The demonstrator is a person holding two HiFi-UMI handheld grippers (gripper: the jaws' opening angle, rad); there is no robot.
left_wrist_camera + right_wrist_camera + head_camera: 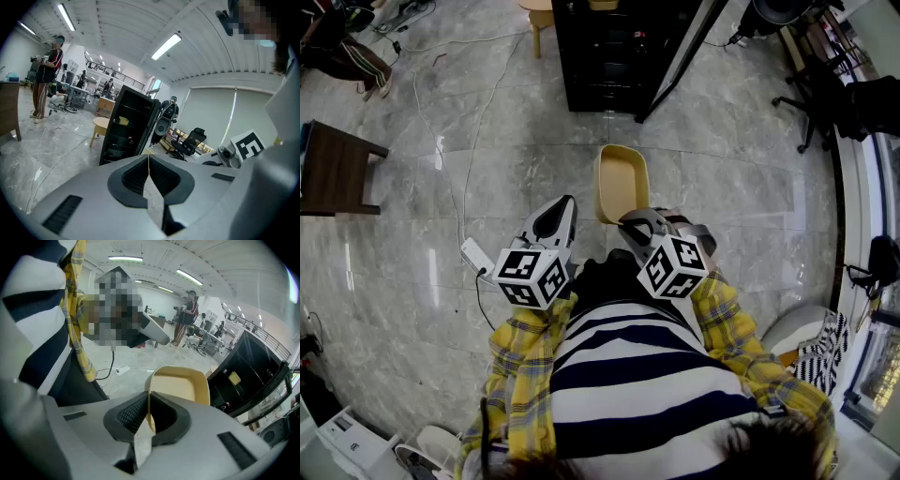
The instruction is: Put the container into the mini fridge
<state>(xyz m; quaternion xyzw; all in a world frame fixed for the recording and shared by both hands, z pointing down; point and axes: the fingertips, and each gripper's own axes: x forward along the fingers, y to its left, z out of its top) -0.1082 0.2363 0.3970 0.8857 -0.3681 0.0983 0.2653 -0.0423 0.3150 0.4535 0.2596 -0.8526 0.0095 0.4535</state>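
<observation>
- Black mini fridge [609,56]: stands at the far side of the grey marble floor [412,281], its door [680,52] open to the right, shelves exposed.
- Pale yellow shallow plastic container [622,183]: held above the floor near the person, well short of the fridge and not yet inside.
- Right gripper [148,406]: jaws clamped on the container's near rim.
- Left gripper [148,161]: jaws pressed together, nothing between them.
- Progress, as judged: pickup done; the approach to the fridge, placing on a shelf and release remain.
</observation>
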